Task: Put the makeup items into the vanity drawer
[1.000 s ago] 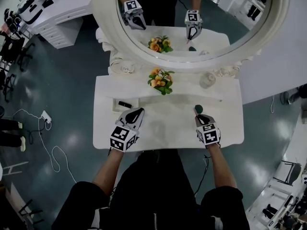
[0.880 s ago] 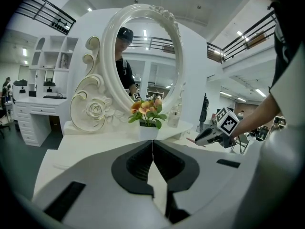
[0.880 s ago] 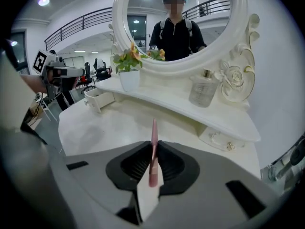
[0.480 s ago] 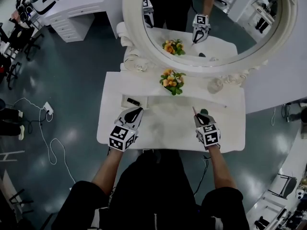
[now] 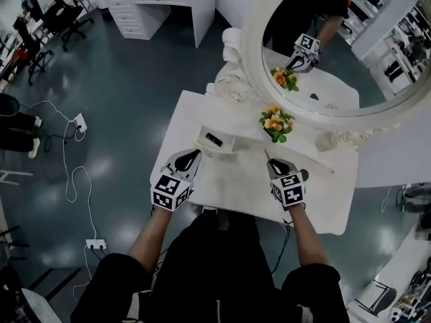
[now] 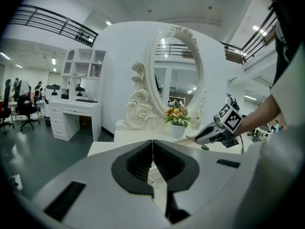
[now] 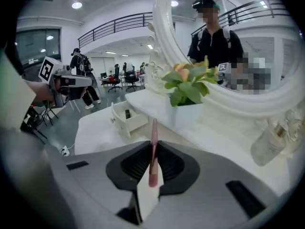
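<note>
My right gripper (image 5: 272, 165) is shut on a thin pink makeup stick (image 5: 267, 155), which pokes out ahead of its jaws (image 7: 153, 128) a little above the white vanity top (image 5: 236, 180). The small drawer (image 5: 216, 140) stands open to the left of it, with a black item (image 5: 214, 138) lying inside. A dark round compact (image 5: 304, 175) lies on the table just right of the right gripper. My left gripper (image 5: 189, 159) hovers near the drawer's front, jaws together and empty (image 6: 152, 143).
A white pot of orange flowers (image 5: 276, 122) and a glass bottle (image 5: 326, 140) stand at the foot of the oval mirror (image 5: 316, 52). The table's front edge runs just before the person. Cables and a power strip (image 5: 94, 244) lie on the floor at the left.
The right gripper has moved left, away from the dark compact, with the pink stick in it. The left gripper has shifted too, and the head view has swung round.
</note>
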Motion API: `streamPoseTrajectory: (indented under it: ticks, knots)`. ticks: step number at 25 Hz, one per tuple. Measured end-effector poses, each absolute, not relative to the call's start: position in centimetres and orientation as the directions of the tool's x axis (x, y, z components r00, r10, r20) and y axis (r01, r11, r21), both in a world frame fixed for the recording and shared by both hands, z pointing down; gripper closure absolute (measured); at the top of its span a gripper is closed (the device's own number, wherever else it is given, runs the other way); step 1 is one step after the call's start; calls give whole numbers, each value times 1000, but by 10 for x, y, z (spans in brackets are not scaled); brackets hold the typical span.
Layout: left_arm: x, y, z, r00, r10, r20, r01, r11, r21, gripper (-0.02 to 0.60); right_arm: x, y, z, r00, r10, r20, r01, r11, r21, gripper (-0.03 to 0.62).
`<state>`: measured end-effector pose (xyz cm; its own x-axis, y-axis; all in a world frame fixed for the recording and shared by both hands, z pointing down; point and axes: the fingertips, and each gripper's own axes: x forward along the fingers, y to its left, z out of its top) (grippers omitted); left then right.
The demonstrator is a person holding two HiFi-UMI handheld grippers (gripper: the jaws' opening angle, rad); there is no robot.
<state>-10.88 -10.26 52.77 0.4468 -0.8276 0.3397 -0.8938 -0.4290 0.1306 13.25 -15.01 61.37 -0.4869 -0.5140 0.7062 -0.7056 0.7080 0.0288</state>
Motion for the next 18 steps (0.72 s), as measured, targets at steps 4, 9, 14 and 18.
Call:
streamPoseTrajectory:
  ticks: [4, 9, 14, 18]
  knots:
    - [-137, -88, 531, 388, -856, 343, -922, -364, 134, 560, 82, -151, 611, -547, -461, 699, -632, 775, 15, 543]
    - [-166, -70, 535, 316, -882, 350, -948, -284, 141, 560, 26, -152, 613, -597, -393, 699, -541, 841, 11, 543]
    - [-184, -55, 541, 273, -892, 360, -961, -235, 147, 560, -6, -154, 618, -623, -356, 697, -491, 871, 6, 543]
    - [-191, -48, 546, 255, -894, 369, -965, -212, 154, 560, -21, -161, 616, -632, -346, 694, -463, 886, 20, 543]
